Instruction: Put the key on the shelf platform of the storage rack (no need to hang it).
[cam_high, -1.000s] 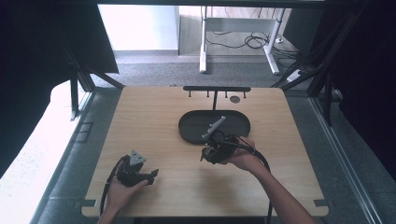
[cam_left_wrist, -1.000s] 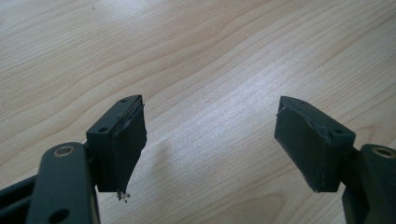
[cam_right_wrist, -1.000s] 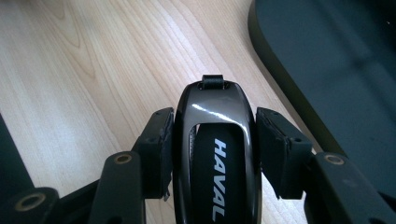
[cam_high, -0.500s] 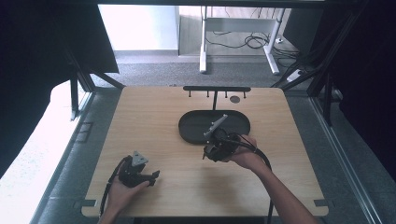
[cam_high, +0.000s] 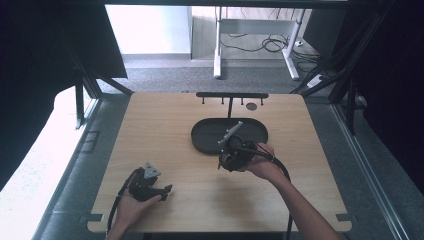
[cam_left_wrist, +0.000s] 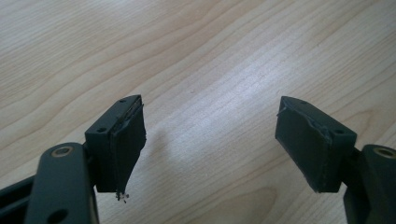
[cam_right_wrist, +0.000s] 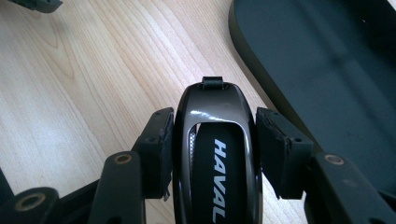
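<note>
A glossy black key fob (cam_right_wrist: 215, 140) marked HAVAL is clamped between the jaws of my right gripper (cam_right_wrist: 215, 135), just above the wood. In the high view my right gripper (cam_high: 222, 162) is held by a hand at the near edge of the black oval tray (cam_high: 210, 135), jaws pointing to the near left. The tray (cam_right_wrist: 327, 70) lies to the right of the fob in the right gripper view. My left gripper (cam_high: 165, 190) rests at the near left of the table. Its jaws (cam_left_wrist: 210, 135) stand wide apart over bare wood, with nothing between them.
A black rack with small hooks (cam_high: 231, 95) stands at the table's far edge behind the tray. A small dark disc (cam_high: 251, 106) lies next to it. The light wooden table (cam_high: 150, 130) ends at dark floor on all sides.
</note>
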